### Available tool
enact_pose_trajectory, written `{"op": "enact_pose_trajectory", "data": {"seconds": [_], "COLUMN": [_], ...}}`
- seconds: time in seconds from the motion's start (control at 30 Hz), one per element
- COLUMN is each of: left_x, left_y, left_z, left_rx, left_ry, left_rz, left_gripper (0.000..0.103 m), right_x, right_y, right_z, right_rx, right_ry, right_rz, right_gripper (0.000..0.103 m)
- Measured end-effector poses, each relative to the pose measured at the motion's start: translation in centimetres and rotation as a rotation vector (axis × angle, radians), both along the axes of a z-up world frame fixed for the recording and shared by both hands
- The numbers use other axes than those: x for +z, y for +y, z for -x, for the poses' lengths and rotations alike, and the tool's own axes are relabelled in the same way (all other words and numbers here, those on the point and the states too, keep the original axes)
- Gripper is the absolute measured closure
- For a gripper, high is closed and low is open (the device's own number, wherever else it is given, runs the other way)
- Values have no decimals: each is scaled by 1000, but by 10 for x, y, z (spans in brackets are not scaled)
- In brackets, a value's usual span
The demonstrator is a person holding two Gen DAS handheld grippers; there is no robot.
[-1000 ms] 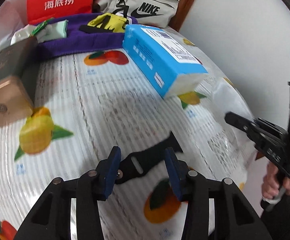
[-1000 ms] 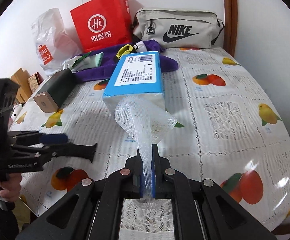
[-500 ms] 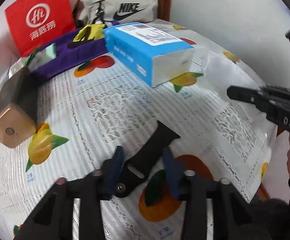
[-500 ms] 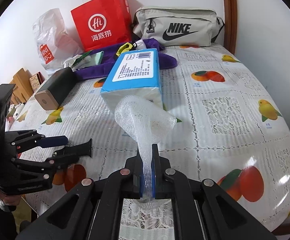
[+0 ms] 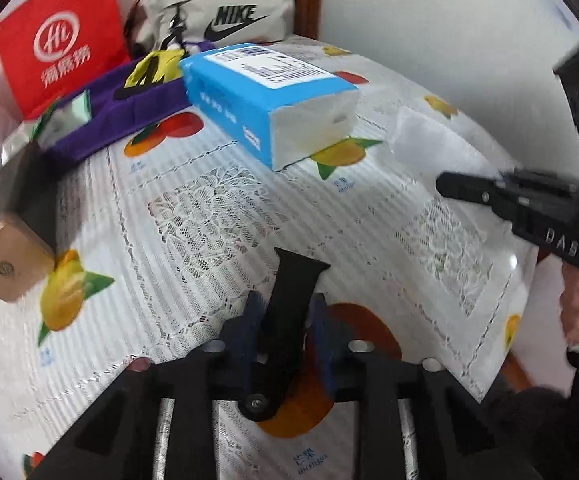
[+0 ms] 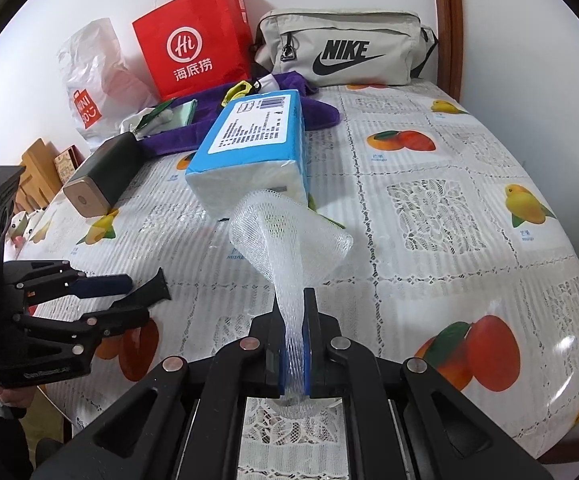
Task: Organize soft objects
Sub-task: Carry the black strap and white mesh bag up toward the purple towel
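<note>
L claw (image 5: 283, 330) narrowing on black strap (image 5: 289, 304) lying on the tablecloth (image 5: 209, 216); strap's long axis runs straight ahead between the pads, contact unclear. R claw (image 6: 294, 344) clamped on white foam net (image 6: 289, 240), well apart.

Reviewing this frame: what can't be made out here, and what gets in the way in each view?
- Black strap, left wrist view: near end hidden behind the left gripper, whose closing fingers flank it; contact unclear.
- White foam net, right wrist view: lower end hidden between the shut right gripper fingers.
- Blue tissue pack label: too blurred to read.
</note>
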State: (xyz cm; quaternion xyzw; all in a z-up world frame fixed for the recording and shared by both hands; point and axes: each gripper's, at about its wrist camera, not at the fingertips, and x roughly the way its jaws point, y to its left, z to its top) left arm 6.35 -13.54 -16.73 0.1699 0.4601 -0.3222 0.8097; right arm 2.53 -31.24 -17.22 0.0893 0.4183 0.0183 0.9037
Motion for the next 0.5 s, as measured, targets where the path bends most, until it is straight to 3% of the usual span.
{"op": "enact_pose_trajectory", "data": {"seconds": [0.27,0.5], "left_x": [1,3], "left_y": [3,5], "left_z": [3,2], "left_rx": [28,90], "left_ry": [30,27], "left_rz": [30,17], "left_gripper": [75,82], "right_x": [-7,-2], "right_y": [6,8], "right_z": [2,6], "right_rx": [25,34], "right_ry": [18,8], "right_rz": [-3,2], "right_gripper": [97,97]}}
